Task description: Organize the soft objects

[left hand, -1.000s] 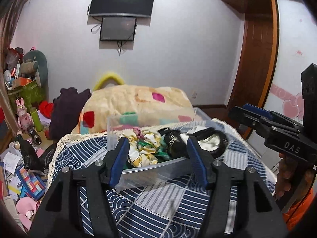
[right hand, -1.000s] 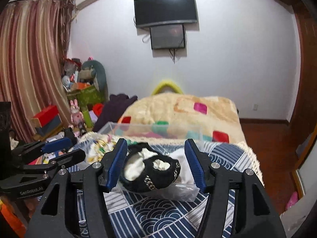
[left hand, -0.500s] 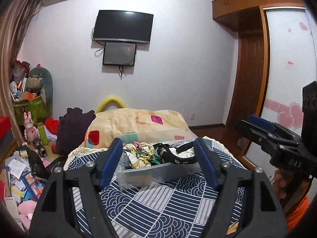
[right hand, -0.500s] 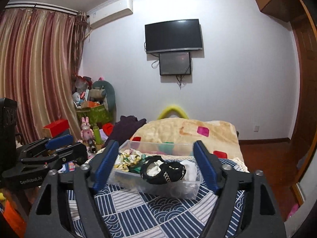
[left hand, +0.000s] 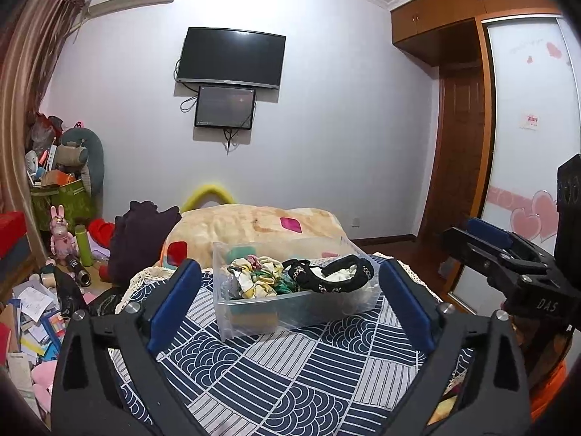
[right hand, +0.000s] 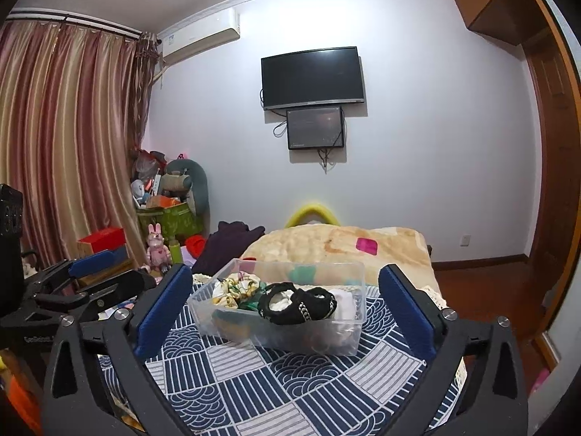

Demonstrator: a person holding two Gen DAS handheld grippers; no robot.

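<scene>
One clear bin on patterned bedspread

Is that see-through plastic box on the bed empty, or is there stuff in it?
Not empty: the clear plastic box holds a black patterned garment and yellow-white crumpled cloth.

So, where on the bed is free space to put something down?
The patterned cover is bare between the clear box and the right gripper. The box is crowded with clothes. The floor beside the curtain is cluttered.
</scene>
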